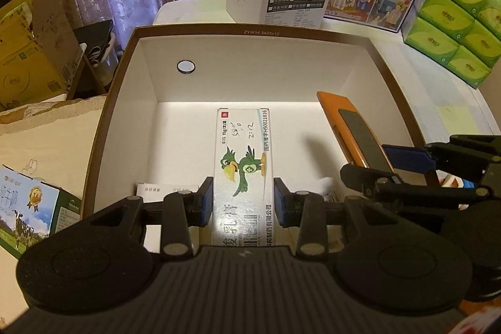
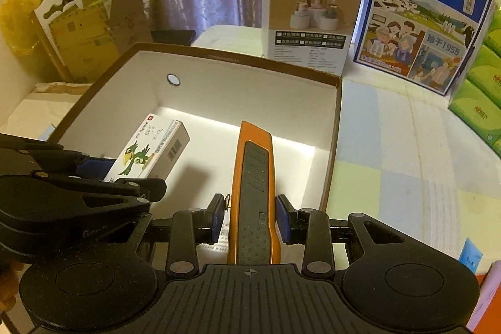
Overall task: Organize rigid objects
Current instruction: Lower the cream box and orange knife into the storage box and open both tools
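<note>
Medicine carton (image 1: 241, 165) pinched in my left gripper (image 1: 243, 202); orange utility knife (image 2: 253, 193) pinched in my right gripper (image 2: 252, 219), both over the open box (image 1: 250, 32).

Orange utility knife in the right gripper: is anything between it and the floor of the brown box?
Nothing visible. The orange utility knife hangs over bare white floor of the brown box; the medicine carton, held by the left gripper, is off to its left, apart from it.

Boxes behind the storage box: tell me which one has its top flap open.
The white humidifier box; its top flap stands open, while the blue milk carton beside it is closed.
</note>
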Demonstrator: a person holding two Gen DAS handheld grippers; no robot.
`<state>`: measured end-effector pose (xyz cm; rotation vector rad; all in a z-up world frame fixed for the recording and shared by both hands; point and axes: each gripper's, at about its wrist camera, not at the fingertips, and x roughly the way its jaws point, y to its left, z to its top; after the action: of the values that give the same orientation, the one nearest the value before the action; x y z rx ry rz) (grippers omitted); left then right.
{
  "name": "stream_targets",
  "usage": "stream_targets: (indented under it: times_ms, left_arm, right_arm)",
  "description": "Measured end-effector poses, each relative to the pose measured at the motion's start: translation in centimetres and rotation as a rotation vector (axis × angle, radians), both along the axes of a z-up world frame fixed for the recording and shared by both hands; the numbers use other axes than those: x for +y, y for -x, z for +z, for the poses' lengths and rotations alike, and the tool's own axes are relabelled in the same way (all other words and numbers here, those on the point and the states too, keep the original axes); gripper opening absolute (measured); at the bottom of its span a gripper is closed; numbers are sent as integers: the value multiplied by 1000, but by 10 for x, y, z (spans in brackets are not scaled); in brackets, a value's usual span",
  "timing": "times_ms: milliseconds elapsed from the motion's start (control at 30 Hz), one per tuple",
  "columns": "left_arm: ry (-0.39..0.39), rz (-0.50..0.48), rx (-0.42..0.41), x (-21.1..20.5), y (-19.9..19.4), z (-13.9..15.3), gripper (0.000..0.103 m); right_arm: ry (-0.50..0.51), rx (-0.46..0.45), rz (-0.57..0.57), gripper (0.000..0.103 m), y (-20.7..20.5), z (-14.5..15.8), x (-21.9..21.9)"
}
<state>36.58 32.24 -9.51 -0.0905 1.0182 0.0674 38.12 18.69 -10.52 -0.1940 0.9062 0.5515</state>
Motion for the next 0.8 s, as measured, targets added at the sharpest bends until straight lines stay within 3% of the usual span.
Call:
stream_targets:
  times_ms: [100, 267, 800]
  left_arm:
    - [5, 3, 7, 3, -6, -3, 33]
    - [-5, -2, 7, 4, -6, -7, 46]
    - [-4, 10, -5, 5, 9, 2, 46]
  right_arm:
    - [21, -19, 9, 32, -4, -1, 4]
    - [23, -26, 15, 33, -7, 0, 3]
    - [-40, 5, 32, 39, 4, 8, -10]
